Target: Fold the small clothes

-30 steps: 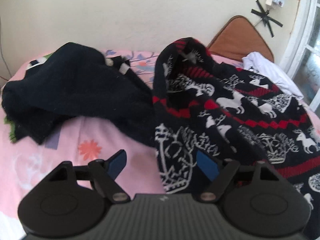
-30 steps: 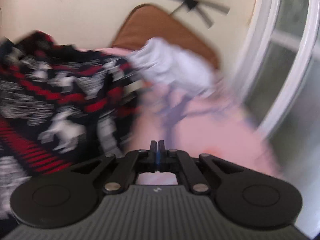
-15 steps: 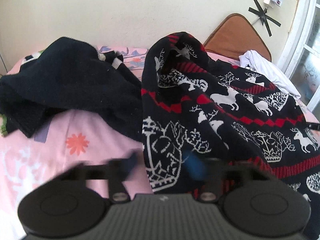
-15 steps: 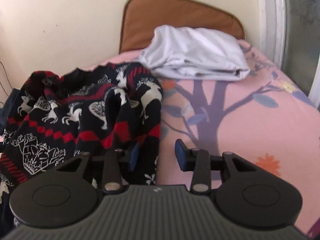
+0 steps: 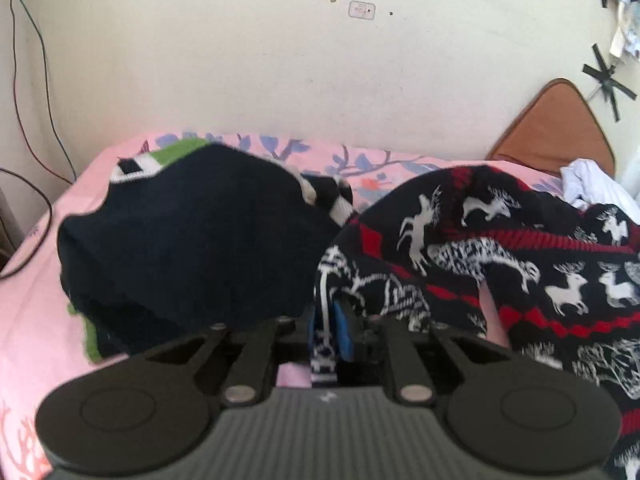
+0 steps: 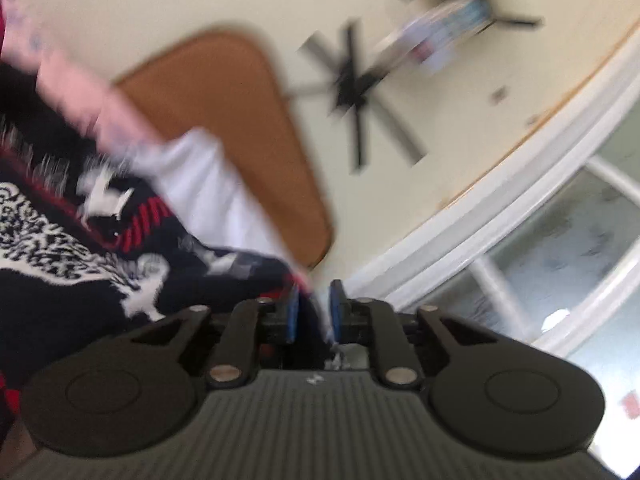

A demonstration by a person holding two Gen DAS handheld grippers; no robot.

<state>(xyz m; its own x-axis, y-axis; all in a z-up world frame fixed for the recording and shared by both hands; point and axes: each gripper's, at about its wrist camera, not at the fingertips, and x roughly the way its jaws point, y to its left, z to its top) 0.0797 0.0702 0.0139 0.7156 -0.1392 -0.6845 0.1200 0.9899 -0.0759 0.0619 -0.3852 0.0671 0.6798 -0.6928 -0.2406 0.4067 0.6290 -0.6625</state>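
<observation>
A black knitted sweater (image 5: 500,256) with white reindeer and red bands lies bunched on the pink bed sheet (image 5: 32,300). My left gripper (image 5: 326,320) is shut on a fold of the sweater's near-left edge, and the cloth runs up between the blue pads. In the blurred, tilted right wrist view, my right gripper (image 6: 314,304) has the same sweater's (image 6: 80,272) edge between its pads. Its jaws are opening slightly and stand a little apart around the cloth.
A dark navy garment (image 5: 192,240) with green and white trim is heaped on the left of the bed. A white cloth (image 5: 592,184) and a brown cushion (image 5: 556,128) sit at the far right by the wall. Cables (image 5: 28,80) hang at the left; a window frame (image 6: 560,260) is at the right.
My left gripper went from open to shut on the sweater's edge and drew it toward the left. My right gripper was shut, opened beside the sweater, then narrowed on its edge and rolled.
</observation>
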